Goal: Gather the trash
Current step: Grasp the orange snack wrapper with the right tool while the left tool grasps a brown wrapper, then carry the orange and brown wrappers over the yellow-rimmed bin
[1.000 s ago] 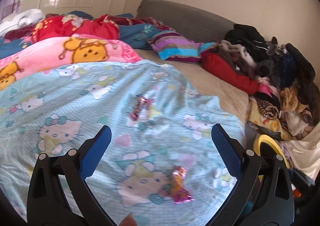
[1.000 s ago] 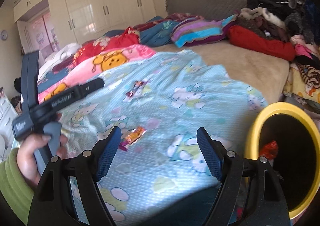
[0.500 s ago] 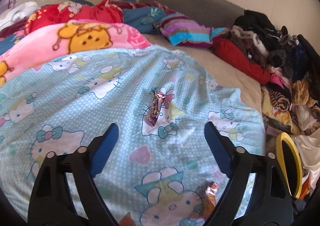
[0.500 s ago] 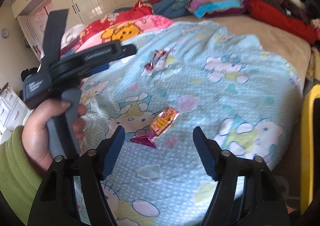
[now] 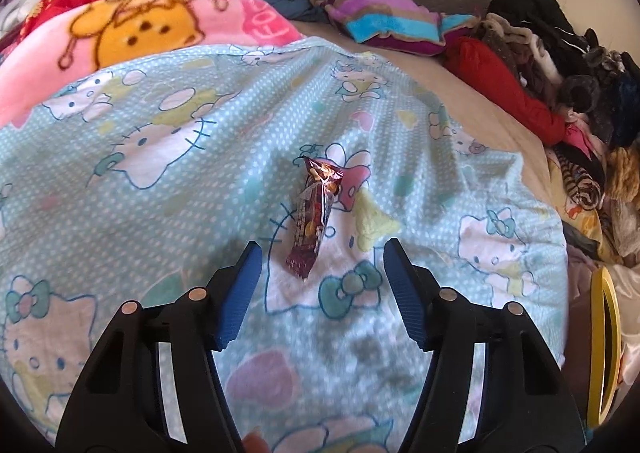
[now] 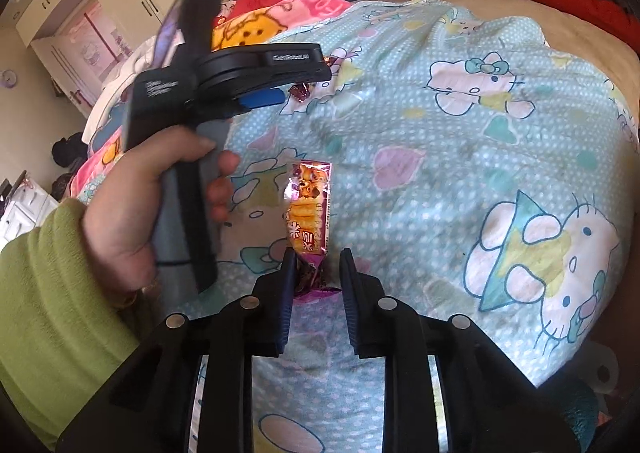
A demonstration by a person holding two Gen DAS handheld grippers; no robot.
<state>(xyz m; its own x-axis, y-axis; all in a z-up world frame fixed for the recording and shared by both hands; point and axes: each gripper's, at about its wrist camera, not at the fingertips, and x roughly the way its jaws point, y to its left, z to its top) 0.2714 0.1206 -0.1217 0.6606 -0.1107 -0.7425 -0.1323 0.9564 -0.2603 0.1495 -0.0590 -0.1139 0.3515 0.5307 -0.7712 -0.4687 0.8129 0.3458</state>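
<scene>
Trash here means two snack wrappers on the bed. The orange wrapper (image 6: 308,213) has its crimped purple near end between the fingers of the right claw (image 6: 318,273); the jaws are closing, the left pad is at the foil and a slim gap shows on the right side, so it is not yet pinched. The rest of the wrapper runs straight away from the claw over the blue cartoon-cat sheet (image 6: 460,101).

The dark red wrapper (image 5: 316,213) lies just ahead of the left claw (image 5: 322,251), its near tip about level with the fingertips and nearer the left one. This claw is about half open and closing, touching nothing.

Count: two wrappers, two claws, one yellow bin (image 5: 606,349) whose rim shows off the bed's right edge.

The orange wrapper is glossy foil, orange and yellow with a purple sealed end and white printed characters. The dark red one is long and narrow, maroon foil with small yellow-orange snack pictures, its far end flared and shiny.

In the right wrist view a hand (image 6: 152,205) in a green sleeve (image 6: 52,313) holds the left claw's handle over the sheet's left side.
</scene>
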